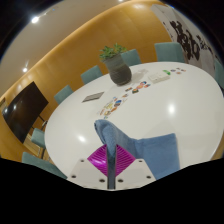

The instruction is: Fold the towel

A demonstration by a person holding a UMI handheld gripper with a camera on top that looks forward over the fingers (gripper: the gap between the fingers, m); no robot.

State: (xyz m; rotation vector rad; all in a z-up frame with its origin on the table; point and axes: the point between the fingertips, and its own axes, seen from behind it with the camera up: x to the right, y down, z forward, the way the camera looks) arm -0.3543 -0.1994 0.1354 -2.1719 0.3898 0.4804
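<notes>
The jaws [110, 160] are closed on a light blue towel [128, 146], with the magenta pads [108, 159] pressed together around a pinched-up part of the cloth. From that pinch the towel rises to a peak just ahead of the fingers and spreads down to the right of them, its lower part lying on the white oval table [170, 115]. The fabric shows soft folds, and one edge slopes away from the peak toward the table surface. Beyond the towel, well apart from it, a dark pot holding a green plant [118, 63] stands near the far end of the table. Between the plant and the towel a row of small, colourful items [135, 88] lies in a line across the tabletop; they are too small to name. A flat grey object [93, 97], possibly a tablet or notebook, rests to the left of that row. Teal chairs [92, 73] stand around the table, several along its far and left sides. A dark screen [24, 106] hangs on the wood-panelled wall to the left. Ceiling lights reflect as bright spots on the glossy tabletop.
</notes>
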